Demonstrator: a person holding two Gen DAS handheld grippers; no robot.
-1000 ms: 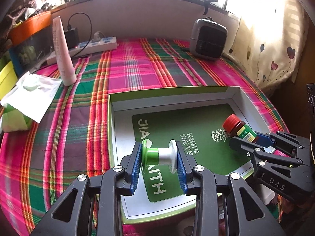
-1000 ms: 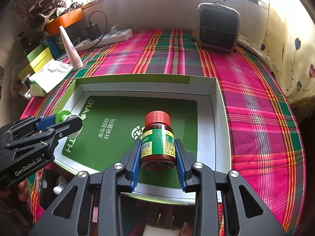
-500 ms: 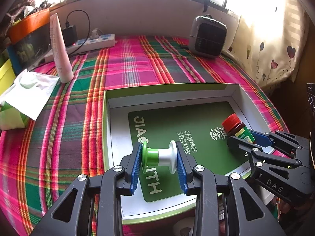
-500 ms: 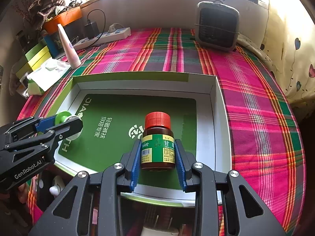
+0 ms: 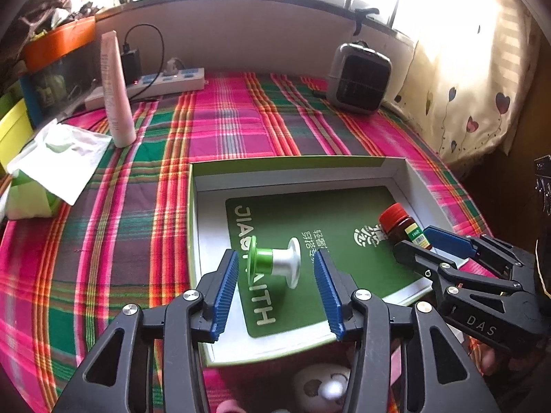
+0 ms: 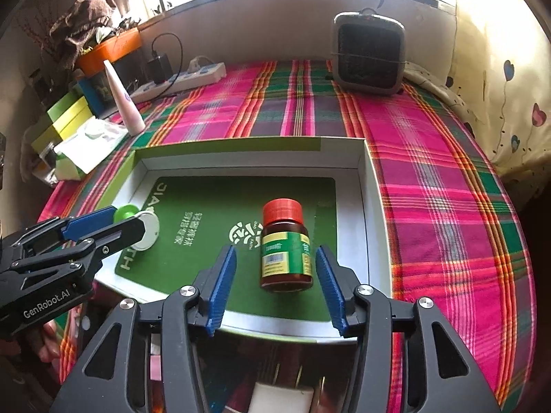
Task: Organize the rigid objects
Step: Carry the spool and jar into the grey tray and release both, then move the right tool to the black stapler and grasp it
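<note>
The spool (image 5: 273, 262) is seen lying on its side inside the shallow box (image 5: 193, 227), over the green printed card (image 5: 310, 216) that lines the bottom. Its long axis runs left to right between the left gripper (image 5: 275, 290)'s blue pads (image 5: 227, 289), green flange toward the left pad and white flange toward the right one. A clear gap shows on both sides, so nothing is being pinched; the jaws are opening with the spool loose between them. From the right wrist view only its two flanges (image 6: 148, 229) can be made out past the left gripper's fingertips.

The bottle (image 6: 286, 247), brown with a red cap and a green-and-yellow label, is found further to the right in the same box, also on the green card. In the right wrist view its long axis runs away from the camera, cap pointing toward the far wall of the box, base toward the right gripper (image 6: 277, 287). Whether it's lying flat or standing can't be told for sure from that angle. Those jaws are opening too, pads clear of the label on both sides, bottle between them but not gripped.

Box sits on a pink and green plaid cloth (image 6: 430, 179). Further back a small heater (image 6: 367, 56), a power strip (image 5: 155, 84) and a pale pink tube (image 5: 115, 89) standing upright can be spotted.
</note>
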